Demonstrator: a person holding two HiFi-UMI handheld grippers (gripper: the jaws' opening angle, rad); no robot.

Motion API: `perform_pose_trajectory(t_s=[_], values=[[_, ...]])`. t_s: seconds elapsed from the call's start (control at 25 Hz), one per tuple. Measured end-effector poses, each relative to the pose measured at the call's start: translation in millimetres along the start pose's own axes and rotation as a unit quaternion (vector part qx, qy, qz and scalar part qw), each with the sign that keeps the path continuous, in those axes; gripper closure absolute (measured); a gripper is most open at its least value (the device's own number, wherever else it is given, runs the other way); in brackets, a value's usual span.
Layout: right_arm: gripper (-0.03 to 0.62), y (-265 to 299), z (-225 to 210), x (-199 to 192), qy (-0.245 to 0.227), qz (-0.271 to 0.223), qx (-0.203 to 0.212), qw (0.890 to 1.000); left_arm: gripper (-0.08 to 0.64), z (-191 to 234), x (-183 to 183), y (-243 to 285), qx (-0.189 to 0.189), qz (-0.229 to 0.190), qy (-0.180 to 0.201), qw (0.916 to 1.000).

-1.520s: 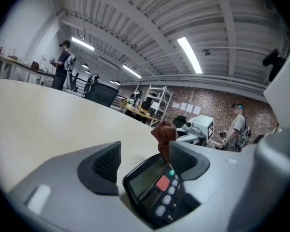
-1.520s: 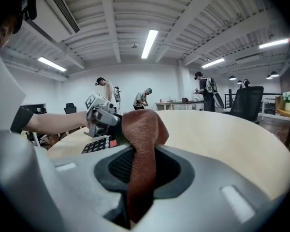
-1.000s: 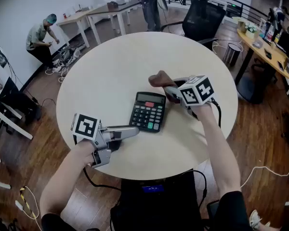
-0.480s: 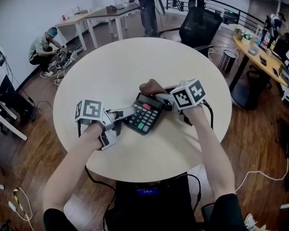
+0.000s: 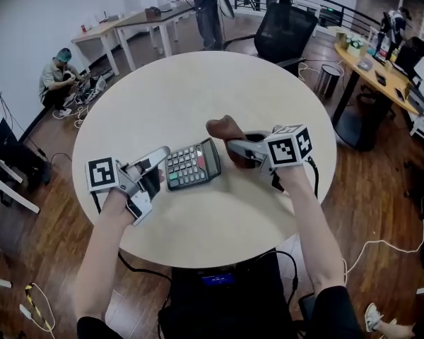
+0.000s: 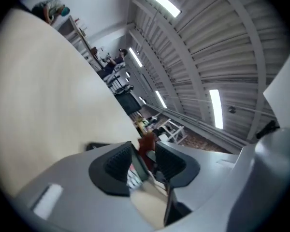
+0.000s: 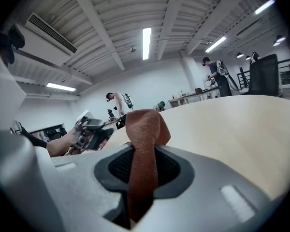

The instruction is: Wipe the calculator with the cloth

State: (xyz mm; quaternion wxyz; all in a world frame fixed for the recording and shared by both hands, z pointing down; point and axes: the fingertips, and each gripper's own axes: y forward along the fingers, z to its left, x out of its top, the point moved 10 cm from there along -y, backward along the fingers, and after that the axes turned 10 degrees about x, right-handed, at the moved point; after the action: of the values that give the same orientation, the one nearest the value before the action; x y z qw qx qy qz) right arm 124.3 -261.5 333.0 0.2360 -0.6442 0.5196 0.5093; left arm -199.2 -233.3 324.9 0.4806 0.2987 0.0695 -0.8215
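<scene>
Head view: round beige bench [image 5: 198,90] on wood flooring [image 5: 381,189]; calculator [image 5: 192,164] at frame centre. Left gripper view: left tool [image 6: 144,161], jaws just closing, clamps the calculator's edge. Right gripper view: right tool [image 7: 144,167] clamps the brown cloth [image 7: 144,129] under a strip-lit ceiling [image 7: 135,13].

Arms forward, both gripping.
Jaws of my left gripper [image 5: 160,167] have just been closing onto the calculator [image 5: 192,165]; right gripper [image 5: 233,147] clamps the cloth [image 5: 222,128].

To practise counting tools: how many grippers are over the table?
2. The left gripper, whose jaws have just been closing on the calculator, is at the table's left; the right gripper, clamping the cloth, is right of the calculator. None seems hidden.
</scene>
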Motion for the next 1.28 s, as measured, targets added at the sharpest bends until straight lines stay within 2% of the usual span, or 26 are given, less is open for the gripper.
perform_pose_trajectory(t_s=[0.08, 0.12, 0.16, 0.24, 0.32, 0.44, 0.52, 0.76, 0.96, 1.04, 1.2, 1.28], values=[[0.509, 2.5, -8.5, 6.6, -0.008, -0.012, 0.009, 1.000, 0.428, -28.5, -41.4, 19.9, -0.073, 0.071, 0.005, 0.9948], [0.509, 7.6, -9.8, 8.9, -0.016, -0.013, 0.015, 1.000, 0.426, -39.0, -62.4, 32.3, -0.090, 0.116, 0.017, 0.9890], [0.508, 13.8, -10.5, 11.2, -0.027, -0.010, 0.018, 0.999, 0.426, -45.3, -78.6, 42.8, -0.085, 0.154, 0.039, 0.9836], [0.508, 25.6, -13.5, 17.2, -0.050, -0.001, 0.013, 0.999, 0.440, -49.9, -90.1, 57.0, -0.039, 0.190, 0.104, 0.9754], [0.508, 35.2, -17.9, 22.9, -0.057, 0.006, 0.013, 0.998, 0.437, -51.6, -84.5, 66.2, 0.004, 0.186, 0.149, 0.9711], [0.508, 44.2, -16.4, 22.2, -0.053, 0.023, 0.040, 0.998, 0.437, -47.1, -73.6, 72.5, 0.040, 0.155, 0.154, 0.9750], [0.508, 42.8, -12.7, 19.1, -0.048, 0.026, 0.057, 0.997, 0.444, -44.7, -68.9, 73.6, 0.048, 0.140, 0.149, 0.9778], [0.508, 15.2, 14.2, -10.7, -0.028, 0.015, 0.089, 0.996, 0.446, -46.0, -81.6, 73.2, 0.054, 0.125, 0.162, 0.9773], [0.508, 2.0, 46.6, -21.1, -0.032, 0.043, 0.153, 0.987, 0.446, -47.1, -70.0, 68.8, 0.051, 0.124, 0.164, 0.9773], [0.508, -1.5, 44.1, -10.2, -0.044, 0.027, 0.135, 0.989, 0.446, -47.7, -69.0, 65.5, 0.052, 0.123, 0.173, 0.9758], [0.508, 8.0, 7.3, 26.2, -0.046, -0.045, 0.051, 0.997, 0.446, -49.8, -71.0, 64.7, 0.057, 0.119, 0.185, 0.9739], [0.508, 23.6, -10.7, 32.4, -0.040, -0.049, 0.027, 0.998, 0.446, -50.8, -73.0, 67.6, 0.060, 0.118, 0.187, 0.9733]])
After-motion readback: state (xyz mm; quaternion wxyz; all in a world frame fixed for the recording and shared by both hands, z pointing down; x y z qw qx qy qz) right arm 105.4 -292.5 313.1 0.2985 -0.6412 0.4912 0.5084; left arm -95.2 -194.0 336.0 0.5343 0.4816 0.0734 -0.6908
